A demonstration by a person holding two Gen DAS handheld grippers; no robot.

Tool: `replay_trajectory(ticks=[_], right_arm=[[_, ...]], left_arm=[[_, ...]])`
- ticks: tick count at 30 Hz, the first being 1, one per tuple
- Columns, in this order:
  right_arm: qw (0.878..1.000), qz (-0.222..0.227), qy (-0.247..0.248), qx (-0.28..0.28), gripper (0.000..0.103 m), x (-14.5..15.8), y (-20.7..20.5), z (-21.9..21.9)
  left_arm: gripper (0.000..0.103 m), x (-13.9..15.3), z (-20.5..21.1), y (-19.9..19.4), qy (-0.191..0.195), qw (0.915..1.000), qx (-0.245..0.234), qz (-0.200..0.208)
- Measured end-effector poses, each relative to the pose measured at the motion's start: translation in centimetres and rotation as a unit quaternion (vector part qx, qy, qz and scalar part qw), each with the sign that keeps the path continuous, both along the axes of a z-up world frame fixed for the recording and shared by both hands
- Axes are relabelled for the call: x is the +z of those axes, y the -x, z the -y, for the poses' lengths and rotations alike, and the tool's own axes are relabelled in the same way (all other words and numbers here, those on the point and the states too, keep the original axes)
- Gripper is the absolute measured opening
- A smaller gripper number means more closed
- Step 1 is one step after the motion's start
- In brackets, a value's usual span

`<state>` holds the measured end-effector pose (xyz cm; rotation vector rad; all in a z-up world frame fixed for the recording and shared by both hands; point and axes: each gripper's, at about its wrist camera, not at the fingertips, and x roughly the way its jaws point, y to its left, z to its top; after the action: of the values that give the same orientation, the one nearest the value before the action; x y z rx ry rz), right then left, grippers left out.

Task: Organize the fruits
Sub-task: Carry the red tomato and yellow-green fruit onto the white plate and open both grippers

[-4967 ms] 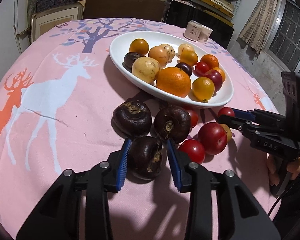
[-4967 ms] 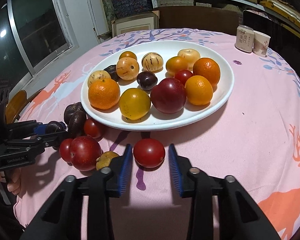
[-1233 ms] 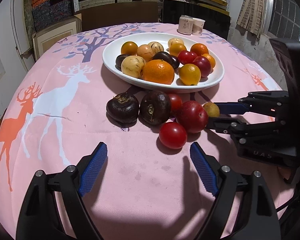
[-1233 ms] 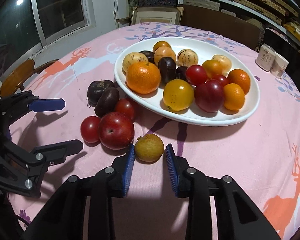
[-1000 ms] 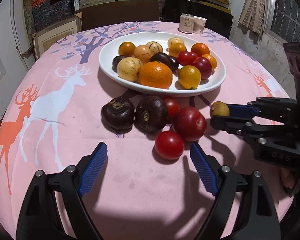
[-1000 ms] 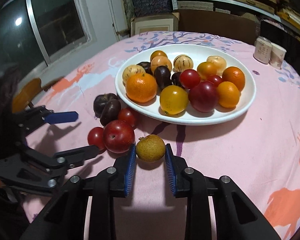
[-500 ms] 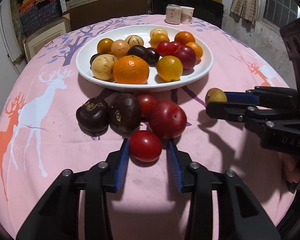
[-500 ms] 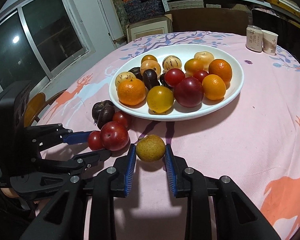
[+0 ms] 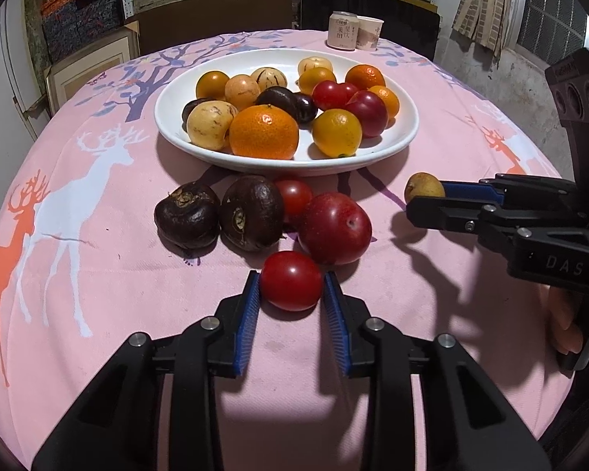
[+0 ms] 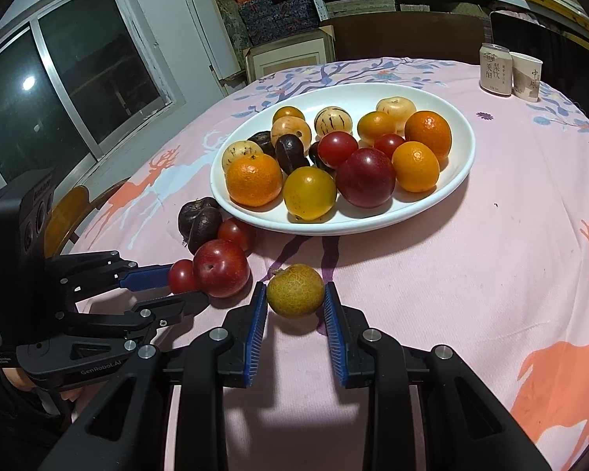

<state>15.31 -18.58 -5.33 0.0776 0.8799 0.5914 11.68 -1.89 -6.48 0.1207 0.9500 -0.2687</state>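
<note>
**Both grippers pinching fruit on the pink cloth**

Left wrist view: my left gripper point(image 9: 291, 294) has its blue pads pressed against either side of a small red tomato point(image 9: 290, 280) — a firm pinch, the fruit sitting on the tablecloth point(image 9: 98, 274) right between the tips. Just past the jaws and a little to the right lies a big red plum point(image 9: 335, 227), touching the tomato. Ahead and to the left of the tips sit two dark brown fruits point(image 9: 220, 214) side by side, with another tomato point(image 9: 294, 196) tucked behind them. Further ahead stands the white bowl point(image 9: 406, 125), full of oranges and other fruit. Off to the right I see my right gripper point(image 9: 426, 196) clamped on a small yellow-brown fruit point(image 9: 423, 188).

Right wrist view: the right gripper point(image 10: 295, 306) pinches that yellow-brown fruit point(image 10: 295, 289) between its pads, down at the cloth point(image 10: 491, 274). To the left of the jaws the left gripper point(image 10: 178, 280) grips the small tomato point(image 10: 180, 276) beside the plum point(image 10: 221, 268). The bowl point(image 10: 463, 165) lies ahead of the tips — a can and a paper cup point(image 10: 508, 72) stand far beyond it.
</note>
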Motion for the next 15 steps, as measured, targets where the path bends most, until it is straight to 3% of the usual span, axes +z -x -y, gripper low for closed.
replay_trajectory(ticks=[2,4,10,11,15], right_arm=[[1.000,-0.001,-0.001,0.000,0.030,0.0,0.0,0.1],[1.000,-0.001,-0.002,0.000,0.030,0.0,0.0,0.1],[1.000,-0.004,-0.003,0.003,0.030,-0.1,0.0,0.0],[1.000,-0.004,-0.003,0.003,0.030,0.0,0.0,0.0],[1.000,-0.003,-0.004,0.002,0.030,0.0,0.0,0.0]], left_arm=[[0.046,0.0,-0.2,0.0,0.002,1.0000,-0.007,-0.003],[0.051,0.0,-0.4,0.0,0.002,0.9999,-0.015,-0.001],[0.049,0.2,-0.7,-0.5,0.013,0.9987,-0.048,0.001],[0.043,0.0,-0.5,-0.7,0.008,0.9985,-0.054,0.000],[0.035,-0.1,0.3,-0.9,-0.003,0.9974,-0.072,0.002]])
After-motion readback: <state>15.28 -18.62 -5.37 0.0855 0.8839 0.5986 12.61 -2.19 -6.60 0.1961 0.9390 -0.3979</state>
